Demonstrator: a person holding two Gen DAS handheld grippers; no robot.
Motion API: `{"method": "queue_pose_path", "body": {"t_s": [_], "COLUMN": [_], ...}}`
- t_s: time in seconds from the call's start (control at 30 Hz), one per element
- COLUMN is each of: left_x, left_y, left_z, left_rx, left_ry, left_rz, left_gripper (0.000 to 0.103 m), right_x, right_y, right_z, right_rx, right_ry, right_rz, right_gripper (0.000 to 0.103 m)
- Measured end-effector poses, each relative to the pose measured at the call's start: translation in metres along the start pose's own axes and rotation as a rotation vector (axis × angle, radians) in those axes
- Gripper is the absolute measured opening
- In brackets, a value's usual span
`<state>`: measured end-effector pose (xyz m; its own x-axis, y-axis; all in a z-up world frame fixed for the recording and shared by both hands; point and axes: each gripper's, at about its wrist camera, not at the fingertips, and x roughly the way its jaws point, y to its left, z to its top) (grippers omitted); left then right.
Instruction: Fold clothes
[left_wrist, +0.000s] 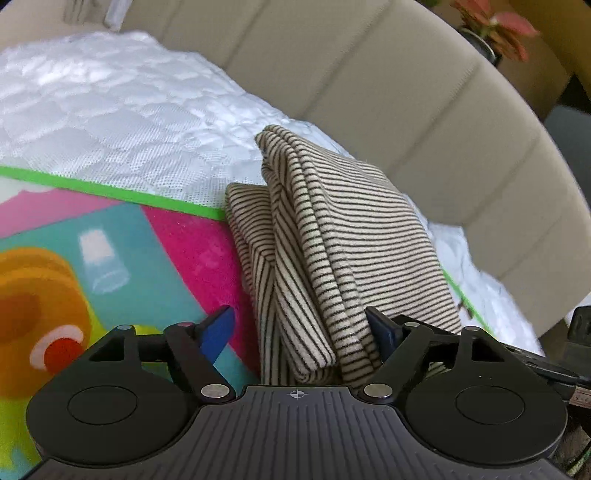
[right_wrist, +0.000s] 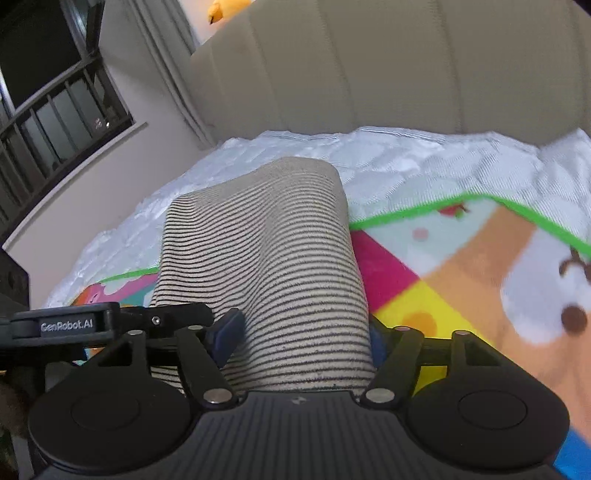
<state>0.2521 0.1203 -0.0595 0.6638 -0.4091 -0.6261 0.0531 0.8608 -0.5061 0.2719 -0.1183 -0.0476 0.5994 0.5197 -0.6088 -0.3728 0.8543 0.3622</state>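
A folded cream garment with thin dark stripes (left_wrist: 332, 236) lies at the edge of a colourful play mat (left_wrist: 122, 236) on a white quilted bed cover (left_wrist: 110, 103). My left gripper (left_wrist: 299, 330) is open and low over the garment's near end. Its left blue finger (left_wrist: 218, 332) is off the cloth, and the right finger is tucked against the fold. In the right wrist view the striped garment (right_wrist: 266, 258) fills the gap of my right gripper (right_wrist: 303, 336). The jaws stand wide, with a blue finger (right_wrist: 229, 332) touching the cloth on each side.
A beige padded headboard (left_wrist: 406, 74) curves behind the bed. A potted plant (left_wrist: 495, 26) stands past it. A barred window (right_wrist: 48, 110) and a curtain (right_wrist: 166, 55) are at the left. The other gripper's body (right_wrist: 66, 325) sits close at the left edge.
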Motion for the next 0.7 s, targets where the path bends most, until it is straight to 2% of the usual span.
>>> {"method": "queue_pose_path", "body": {"t_s": [0.1, 0.33, 0.37, 0.4, 0.43, 0.5, 0.57, 0.7], "left_x": [0.000, -0.001, -0.002, -0.002, -0.003, -0.003, -0.003, -0.002], "left_y": [0.001, 0.000, -0.001, -0.003, -0.005, -0.008, -0.009, -0.008], "left_z": [0.003, 0.003, 0.003, 0.003, 0.003, 0.001, 0.000, 0.000], "left_rx": [0.006, 0.036, 0.047, 0.066, 0.086, 0.119, 0.135, 0.131], "left_ry": [0.016, 0.036, 0.035, 0.032, 0.029, 0.027, 0.029, 0.022], "left_rz": [-0.011, -0.004, 0.002, 0.009, 0.015, 0.033, 0.048, 0.049], "left_gripper": [0.082, 0.082, 0.082, 0.082, 0.082, 0.082, 0.083, 0.083], "right_x": [-0.008, 0.049, 0.059, 0.067, 0.066, 0.051, 0.032, 0.022], "right_y": [-0.005, -0.021, -0.021, -0.020, -0.015, -0.001, 0.009, 0.005], "right_z": [0.020, 0.077, 0.079, 0.081, 0.083, 0.083, 0.079, 0.062], "right_rx": [0.013, 0.104, 0.116, 0.129, 0.112, 0.045, -0.022, -0.020], "right_ry": [-0.029, 0.039, 0.067, 0.090, 0.078, 0.006, -0.076, -0.054], "right_rz": [-0.001, -0.011, 0.000, 0.017, 0.036, 0.089, 0.171, 0.131], "right_gripper": [0.086, 0.087, 0.085, 0.079, 0.065, 0.058, 0.056, 0.056]}}
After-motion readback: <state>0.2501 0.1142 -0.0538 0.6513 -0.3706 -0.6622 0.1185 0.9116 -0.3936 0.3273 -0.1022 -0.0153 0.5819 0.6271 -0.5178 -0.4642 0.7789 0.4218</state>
